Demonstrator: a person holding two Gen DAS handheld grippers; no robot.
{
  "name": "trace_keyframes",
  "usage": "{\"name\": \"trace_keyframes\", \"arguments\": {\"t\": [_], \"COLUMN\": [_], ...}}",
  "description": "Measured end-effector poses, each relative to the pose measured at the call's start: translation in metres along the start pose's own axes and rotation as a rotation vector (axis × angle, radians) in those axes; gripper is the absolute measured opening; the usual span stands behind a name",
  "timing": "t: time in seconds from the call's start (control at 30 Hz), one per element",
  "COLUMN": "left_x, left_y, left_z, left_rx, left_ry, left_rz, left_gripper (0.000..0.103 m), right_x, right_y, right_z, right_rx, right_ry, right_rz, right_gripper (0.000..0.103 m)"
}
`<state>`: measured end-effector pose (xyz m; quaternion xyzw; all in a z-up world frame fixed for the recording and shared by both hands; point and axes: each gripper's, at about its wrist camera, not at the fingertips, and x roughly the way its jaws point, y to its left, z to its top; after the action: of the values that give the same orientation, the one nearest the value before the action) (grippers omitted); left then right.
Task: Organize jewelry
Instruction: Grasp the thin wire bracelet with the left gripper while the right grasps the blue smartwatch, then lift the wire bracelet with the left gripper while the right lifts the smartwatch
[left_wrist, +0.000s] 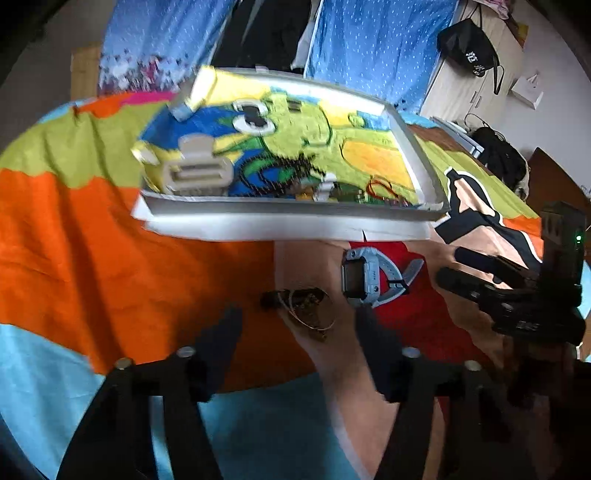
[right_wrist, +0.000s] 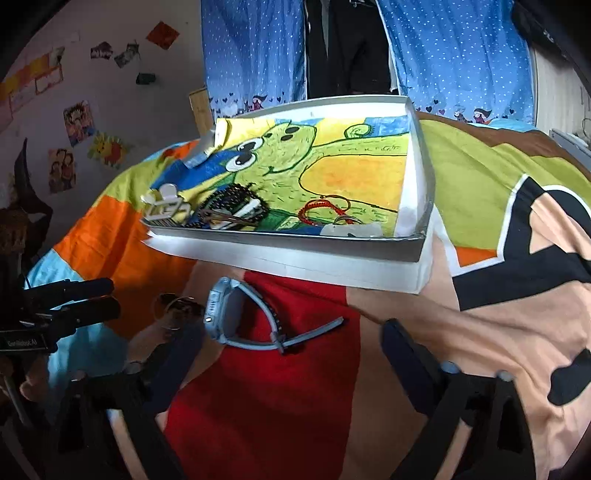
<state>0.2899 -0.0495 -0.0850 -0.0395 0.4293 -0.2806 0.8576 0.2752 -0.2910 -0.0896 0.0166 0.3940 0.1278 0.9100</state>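
Note:
A white tray (left_wrist: 288, 221) lined with a green cartoon drawing lies on the bedspread; it also shows in the right wrist view (right_wrist: 413, 206). In it are a beige hair clip (left_wrist: 199, 170), a black bead string (right_wrist: 229, 201) and a red cord bracelet (right_wrist: 321, 210). A light blue watch (left_wrist: 364, 275) lies on the cloth before the tray, also in the right wrist view (right_wrist: 236, 314). A gold bangle with dark pieces (left_wrist: 306, 306) lies left of it. My left gripper (left_wrist: 299, 325) is open around the bangle. My right gripper (right_wrist: 291, 343) is open around the watch.
The colourful bedspread (left_wrist: 92, 240) covers the whole surface. Blue dotted curtains (right_wrist: 258, 51) hang behind. A black bag (left_wrist: 469, 48) hangs on a cabinet at the right. Posters (right_wrist: 74, 147) are on the left wall.

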Motion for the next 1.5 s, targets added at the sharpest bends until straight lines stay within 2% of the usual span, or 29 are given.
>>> {"name": "trace_keyframes", "arguments": {"t": [0.07, 0.17, 0.53, 0.8, 1.03, 1.13, 1.27, 1.5], "left_x": [0.008, 0.021, 0.04, 0.042, 0.037, 0.032, 0.024, 0.0], "left_y": [0.0, 0.003, 0.019, 0.018, 0.019, 0.017, 0.011, 0.002], "left_z": [0.0, 0.003, 0.006, 0.005, 0.006, 0.005, 0.002, -0.003], "left_rx": [-0.005, -0.022, -0.083, -0.087, -0.114, -0.115, -0.1, -0.107], "left_ry": [0.026, 0.059, 0.119, 0.127, 0.126, 0.113, 0.102, 0.082], "left_rz": [-0.014, -0.025, -0.03, -0.024, 0.015, 0.041, 0.05, 0.04], "left_gripper": [0.043, 0.039, 0.015, 0.009, 0.001, 0.001, 0.001, 0.001], "right_x": [0.009, 0.018, 0.038, 0.042, 0.04, 0.042, 0.043, 0.041], "right_y": [-0.001, -0.001, 0.001, 0.006, 0.019, 0.023, 0.023, 0.028], "right_z": [0.0, -0.001, 0.002, 0.002, 0.001, 0.0, 0.0, 0.0], "right_rx": [0.001, -0.006, -0.013, -0.036, -0.114, -0.138, -0.138, -0.164], "right_ry": [0.017, 0.038, 0.051, 0.05, 0.032, 0.028, 0.034, 0.021], "right_rz": [0.005, 0.006, 0.002, -0.015, -0.074, -0.086, -0.083, -0.07], "right_gripper": [0.079, 0.074, 0.069, 0.063, 0.062, 0.061, 0.048, 0.048]}}
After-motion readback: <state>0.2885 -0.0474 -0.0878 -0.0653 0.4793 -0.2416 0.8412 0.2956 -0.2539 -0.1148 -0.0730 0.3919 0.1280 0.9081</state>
